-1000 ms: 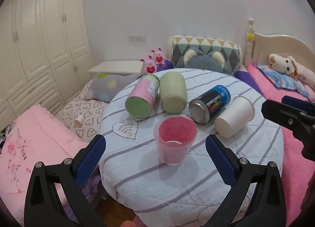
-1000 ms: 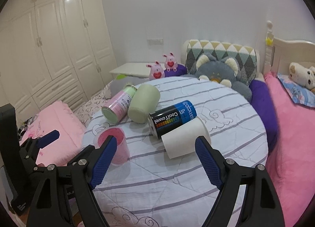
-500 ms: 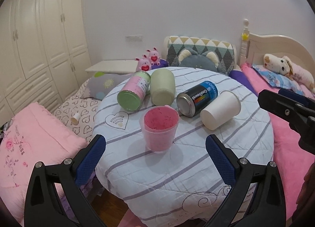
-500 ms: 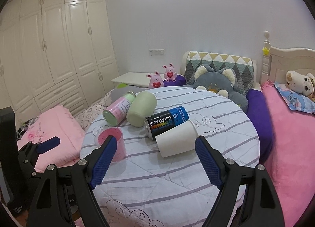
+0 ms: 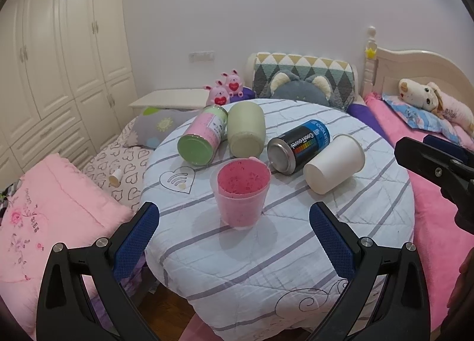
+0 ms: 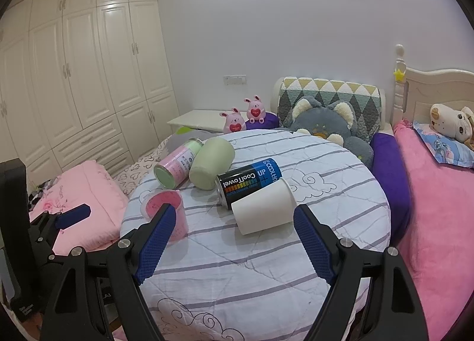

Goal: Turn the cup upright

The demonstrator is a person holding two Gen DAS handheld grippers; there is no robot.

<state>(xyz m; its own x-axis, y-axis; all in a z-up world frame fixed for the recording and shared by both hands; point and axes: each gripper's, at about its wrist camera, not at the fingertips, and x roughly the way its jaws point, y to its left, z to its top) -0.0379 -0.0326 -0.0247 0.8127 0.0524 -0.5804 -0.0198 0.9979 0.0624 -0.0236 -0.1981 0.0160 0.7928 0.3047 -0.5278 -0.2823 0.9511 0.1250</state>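
Striped round worktop (image 5: 296, 252) carries an upright translucent pink plastic cup (image 5: 242, 193), mouth upward; left tongs (image 5: 234, 231) and right tongs (image 6: 235, 239) gape wide, empty.

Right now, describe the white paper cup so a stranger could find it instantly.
On the round striped table, find the row of toppled containers. The white paper cup lies on its side at the row's right end, against the black-and-blue can. It alone is plain white.
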